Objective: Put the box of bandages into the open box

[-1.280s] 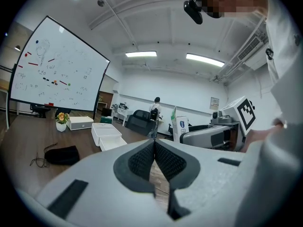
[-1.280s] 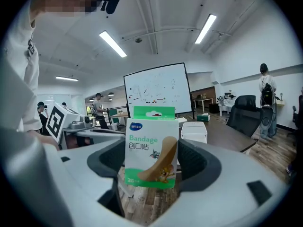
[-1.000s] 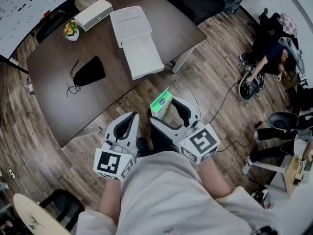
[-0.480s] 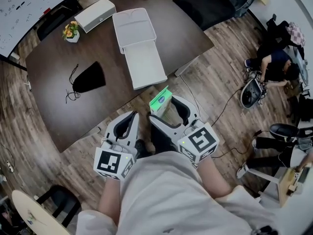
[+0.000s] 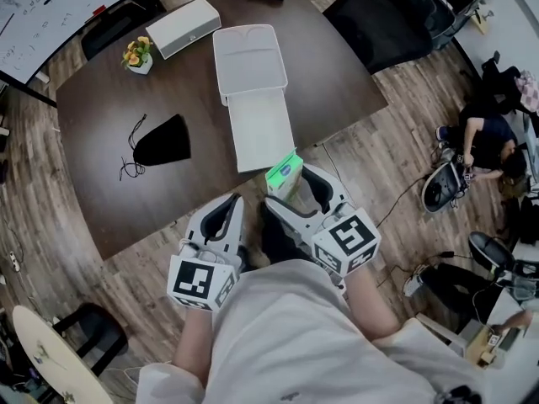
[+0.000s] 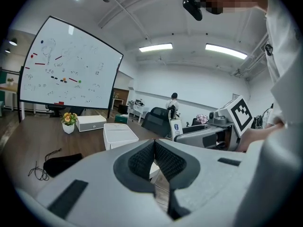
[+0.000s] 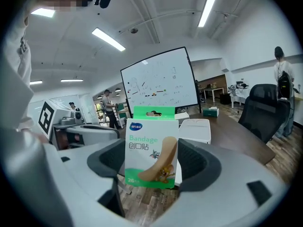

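Right gripper (image 5: pixel 292 190) had its jaws closed on the box of bandages (image 5: pixel 285 173), one pad against each side. The green-and-white carton stood upright between them, its printed face turned to that gripper's camera. Left gripper (image 5: pixel 230 202) had its jaws together with nothing between them, and we held it low beside the right one, close in front of the body.

We had the carton in the air, not resting on anything. In the head view it appeared just at the near edge of the dark table (image 5: pixel 101 175), close to the near end of the open box (image 5: pixel 250 57). That white box lay in two joined halves. The farther half had a raised rim, and we took it for the tray. The nearer, flatter half looked to us like the folded-back lid (image 5: pixel 263 133). Both halves seemed empty. A black pouch (image 5: pixel 164 140), a small flower pot (image 5: pixel 137 53) and a closed white case (image 5: pixel 183 25) lay well apart from it on the table.

We judged the step in hand to be the carry: the grasp was made, the placing not yet begun. The next move called for reaching the right gripper forward past the lid to the rimmed half, lowering the carton inside its walls, and only then parting the jaws. Letting go too early would probably have left it on the lid.
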Demonstrator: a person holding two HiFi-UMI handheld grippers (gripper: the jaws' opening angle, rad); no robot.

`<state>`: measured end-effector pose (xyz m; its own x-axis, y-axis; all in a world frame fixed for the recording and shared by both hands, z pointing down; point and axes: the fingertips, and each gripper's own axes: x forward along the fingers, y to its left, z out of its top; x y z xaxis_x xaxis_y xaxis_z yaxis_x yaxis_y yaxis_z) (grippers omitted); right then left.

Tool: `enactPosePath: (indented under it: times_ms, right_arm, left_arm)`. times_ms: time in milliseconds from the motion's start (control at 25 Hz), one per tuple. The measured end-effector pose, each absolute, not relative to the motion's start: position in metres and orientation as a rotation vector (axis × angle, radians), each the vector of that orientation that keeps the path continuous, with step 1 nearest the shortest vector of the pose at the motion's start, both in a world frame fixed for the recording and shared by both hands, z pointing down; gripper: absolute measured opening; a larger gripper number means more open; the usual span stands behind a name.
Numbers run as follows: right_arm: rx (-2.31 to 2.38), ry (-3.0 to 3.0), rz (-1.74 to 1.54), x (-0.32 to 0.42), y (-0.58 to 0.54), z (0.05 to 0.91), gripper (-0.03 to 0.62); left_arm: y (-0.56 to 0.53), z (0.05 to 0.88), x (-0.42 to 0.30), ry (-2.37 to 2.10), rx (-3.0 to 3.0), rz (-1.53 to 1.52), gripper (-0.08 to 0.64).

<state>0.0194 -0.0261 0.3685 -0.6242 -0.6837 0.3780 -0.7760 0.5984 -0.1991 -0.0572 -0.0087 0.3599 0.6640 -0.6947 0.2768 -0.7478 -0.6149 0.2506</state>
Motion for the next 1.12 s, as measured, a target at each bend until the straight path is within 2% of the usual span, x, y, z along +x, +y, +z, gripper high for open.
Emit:
enactPosePath:
  times_ms: [1120]
  right_arm:
    - [0.795, -2.577, 0.352, 0.040, -0.125, 0.407, 0.351]
  left_arm:
    - [-0.071, 0.370, -0.040, -1.478, 2.328, 0.226, 0.005]
